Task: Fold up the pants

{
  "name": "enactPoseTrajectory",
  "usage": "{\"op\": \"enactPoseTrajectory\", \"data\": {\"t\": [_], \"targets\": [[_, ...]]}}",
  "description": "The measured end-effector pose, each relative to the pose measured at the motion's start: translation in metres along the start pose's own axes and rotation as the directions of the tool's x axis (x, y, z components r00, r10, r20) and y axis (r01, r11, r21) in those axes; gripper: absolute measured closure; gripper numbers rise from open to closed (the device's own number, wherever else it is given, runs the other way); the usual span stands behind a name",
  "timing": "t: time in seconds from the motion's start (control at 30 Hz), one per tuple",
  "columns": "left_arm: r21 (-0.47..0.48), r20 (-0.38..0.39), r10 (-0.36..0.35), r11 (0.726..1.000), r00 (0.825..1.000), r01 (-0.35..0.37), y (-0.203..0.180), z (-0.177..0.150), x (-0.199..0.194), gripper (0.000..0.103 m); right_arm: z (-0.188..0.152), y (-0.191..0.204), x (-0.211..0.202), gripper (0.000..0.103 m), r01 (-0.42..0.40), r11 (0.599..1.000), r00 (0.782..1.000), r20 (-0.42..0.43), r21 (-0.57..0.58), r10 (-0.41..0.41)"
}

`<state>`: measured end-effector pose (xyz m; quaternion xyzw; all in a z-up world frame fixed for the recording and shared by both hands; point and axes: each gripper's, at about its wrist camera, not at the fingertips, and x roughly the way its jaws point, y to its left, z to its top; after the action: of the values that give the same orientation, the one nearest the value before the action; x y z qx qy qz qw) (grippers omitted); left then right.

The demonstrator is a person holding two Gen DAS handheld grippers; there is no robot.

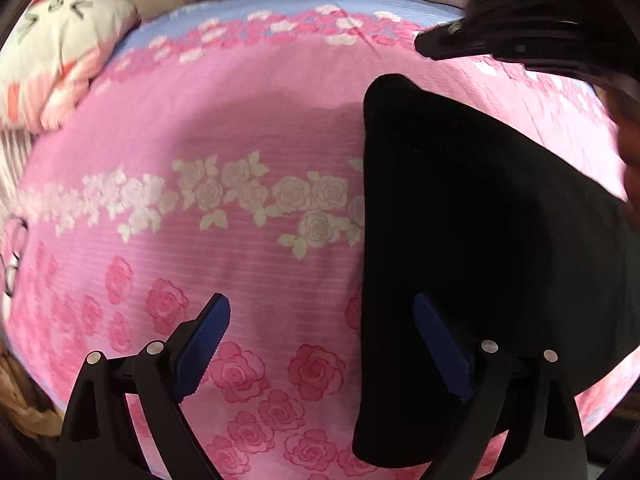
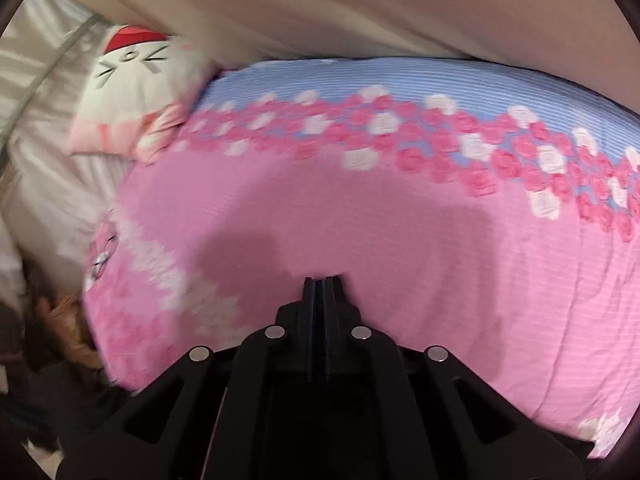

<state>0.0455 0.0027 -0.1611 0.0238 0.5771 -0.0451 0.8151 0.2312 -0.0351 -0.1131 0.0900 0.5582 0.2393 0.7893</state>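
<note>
The black pants (image 1: 472, 248) lie folded on the pink rose-print bedspread (image 1: 240, 128), at the right of the left wrist view. My left gripper (image 1: 320, 312) is open above the bedspread; its right finger (image 1: 440, 344) is over the pants' left edge, its left finger (image 1: 208, 332) over bare bedspread. My right gripper (image 2: 322, 280) is shut with nothing visible between its jaws, above the bedspread (image 2: 360, 220). It also shows as a dark shape in the left wrist view (image 1: 500, 36), beyond the pants. The pants are not visible in the right wrist view.
A white cat-face pillow (image 1: 52, 52) lies at the bed's far left corner, also in the right wrist view (image 2: 132, 92). A beige wall or headboard (image 2: 360, 8) runs behind the bed. The bed's left edge drops to a cluttered floor (image 2: 60, 320).
</note>
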Motion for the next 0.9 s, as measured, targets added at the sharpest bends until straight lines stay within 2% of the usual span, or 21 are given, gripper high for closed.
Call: {"op": "enactPoseTrajectory", "data": {"t": [0.03, 0.07, 0.1, 0.17, 0.2, 0.27, 0.33, 0.37, 0.47, 0.5, 0.57, 0.77, 0.87, 0.9], "targets": [[-0.007, -0.009, -0.009, 1.0, 1.0, 0.008, 0.002, 0.0, 0.001, 0.011, -0.007, -0.003, 0.022, 0.101, 0.048, 0.999, 0.997, -0.065, -0.022, -0.05], [-0.011, -0.014, -0.014, 1.0, 1.0, 0.014, 0.002, 0.001, 0.002, 0.011, -0.007, -0.007, 0.033, 0.103, 0.066, 0.998, 0.995, -0.071, -0.012, -0.067], [-0.008, -0.018, -0.007, 1.0, 1.0, 0.007, 0.002, 0.001, 0.003, 0.011, -0.008, -0.016, 0.031, 0.103, 0.037, 0.999, 0.999, -0.037, 0.036, -0.036], [0.003, -0.021, 0.007, 1.0, 1.0, -0.007, 0.0, 0.002, 0.002, 0.011, -0.012, -0.026, 0.007, 0.103, 0.024, 0.99, 0.999, 0.037, 0.138, -0.03], [0.016, -0.022, 0.019, 1.0, 1.0, -0.019, -0.002, 0.002, 0.001, 0.011, -0.018, -0.027, -0.012, 0.098, 0.007, 0.987, 0.996, 0.083, 0.159, -0.021], [0.04, -0.016, 0.046, 0.998, 0.999, -0.045, -0.007, 0.002, 0.0, 0.011, -0.042, -0.025, -0.046, 0.097, -0.006, 0.99, 0.991, 0.134, 0.14, -0.013], [0.048, -0.014, 0.058, 0.997, 0.998, -0.057, -0.009, 0.002, 0.0, 0.011, -0.079, -0.027, -0.065, 0.096, 0.03, 0.993, 0.993, 0.107, 0.118, -0.043], [0.046, -0.016, 0.063, 0.997, 0.998, -0.062, -0.01, 0.002, 0.001, 0.011, -0.086, -0.012, -0.06, 0.096, 0.056, 0.993, 0.993, 0.094, 0.108, -0.066], [0.047, -0.024, 0.08, 0.996, 0.997, -0.079, -0.012, 0.003, 0.001, 0.011, -0.14, -0.025, -0.063, 0.096, 0.154, 0.983, 0.988, 0.017, 0.101, -0.156], [0.05, -0.025, 0.086, 0.995, 0.996, -0.084, -0.013, 0.004, 0.001, 0.011, -0.154, -0.033, -0.063, 0.1, 0.188, 0.975, 0.982, -0.007, 0.117, -0.188], [0.065, -0.027, 0.101, 0.993, 0.995, -0.099, -0.016, 0.005, 0.001, 0.011, -0.183, -0.06, -0.08, 0.103, 0.139, 0.968, 0.989, 0.025, 0.211, -0.147], [0.111, -0.014, 0.15, 0.983, 0.989, -0.148, -0.025, 0.006, 0.0, 0.01, -0.232, -0.119, -0.134, 0.103, 0.081, 0.897, 0.987, 0.093, 0.435, -0.134], [0.104, -0.025, 0.138, 0.985, 0.99, -0.135, -0.021, 0.009, -0.007, 0.011, -0.249, -0.134, -0.163, 0.103, 0.151, 0.86, 0.971, 0.09, 0.487, -0.222], [0.09, -0.026, 0.119, 0.989, 0.992, -0.117, -0.017, 0.009, -0.011, 0.011, -0.255, -0.138, -0.173, 0.095, 0.192, 0.838, 0.961, 0.077, 0.511, -0.267]]}}
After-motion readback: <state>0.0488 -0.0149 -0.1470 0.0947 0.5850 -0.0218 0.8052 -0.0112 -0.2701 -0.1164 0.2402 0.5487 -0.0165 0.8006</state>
